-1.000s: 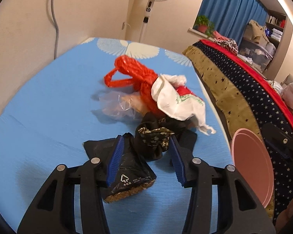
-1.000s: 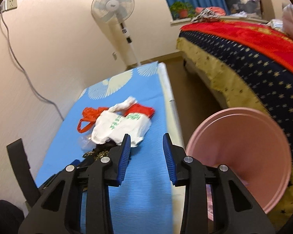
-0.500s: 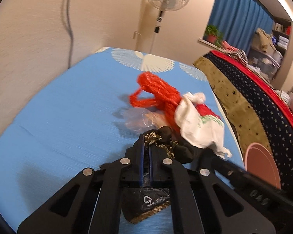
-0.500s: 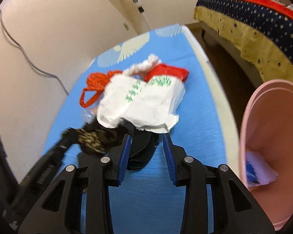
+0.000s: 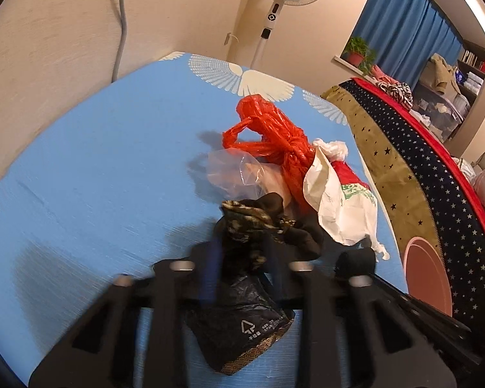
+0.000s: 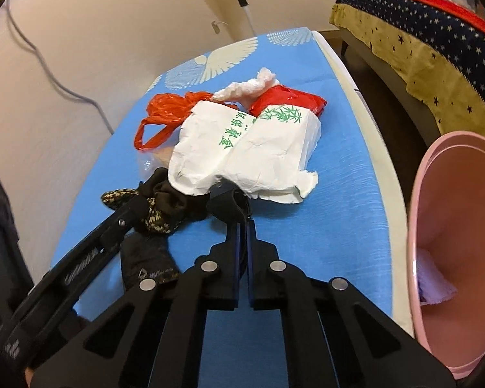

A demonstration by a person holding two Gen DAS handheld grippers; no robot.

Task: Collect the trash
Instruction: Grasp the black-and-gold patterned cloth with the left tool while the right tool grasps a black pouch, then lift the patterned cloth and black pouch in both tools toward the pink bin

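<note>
I read the job as barely begun, working down from the big things to the small. The blue mat with white wing prints (image 6: 336, 194) carries nearly the whole heap, while the round pink plastic bin (image 6: 452, 226) just off its right edge holds only one pale, crumpled scrap (image 6: 431, 283) low inside, so most of the collecting is left. Largest in the heap is the creased white paper bag with green printing (image 6: 249, 148), lying flat in the middle with a shiny red packet (image 6: 287, 100) and a wad of white plastic (image 6: 255, 80) touching its far side; none of them is gripped. Beside it sits the knotted orange-red plastic bag (image 5: 274, 135), with a clear crumpled plastic film (image 5: 236, 171) against its near side, both untouched. Nearest me is the dark stuff: a black foil pouch with a recycling mark (image 5: 242, 326) lies flat on the mat under my left gripper (image 5: 242, 258), whose jaws are opening, narrow and blurred, with a crumpled black and gold patterned wrapper (image 5: 252, 223) between them; I cannot tell whether the pads press on it. My right gripper (image 6: 242, 226) has its jaws pinched almost together, and a small black bit of trash (image 6: 226, 203) by the paper bag's near edge appears nipped at their tips.
</note>
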